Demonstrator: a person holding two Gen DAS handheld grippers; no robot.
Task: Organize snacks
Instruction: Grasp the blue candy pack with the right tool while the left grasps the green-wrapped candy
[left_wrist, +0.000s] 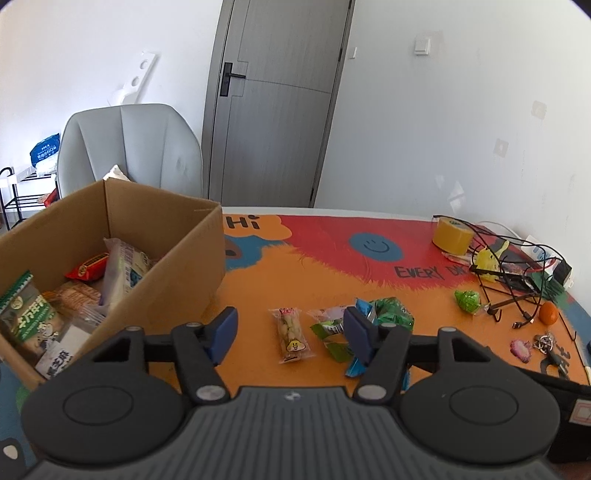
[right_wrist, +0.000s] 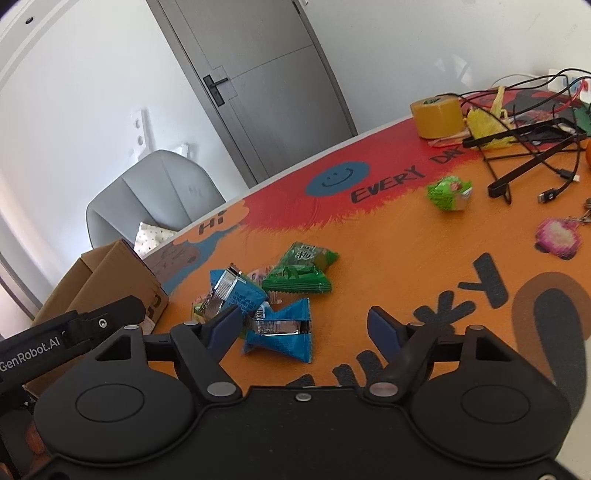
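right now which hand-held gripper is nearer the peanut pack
Left. The left hand-held gripper frames the peanut pack between open fingers; the right hand-held gripper sits by the blue packets.

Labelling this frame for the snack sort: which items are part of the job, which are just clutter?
Job:
- cardboard box, already holding snacks
- clear peanut pack
- two blue packets
- green packet
- small green packet
- left tool and right tool, both open and empty

Lying about:
- yellow tape roll
- black cables
- orange fruit
- pink keychain
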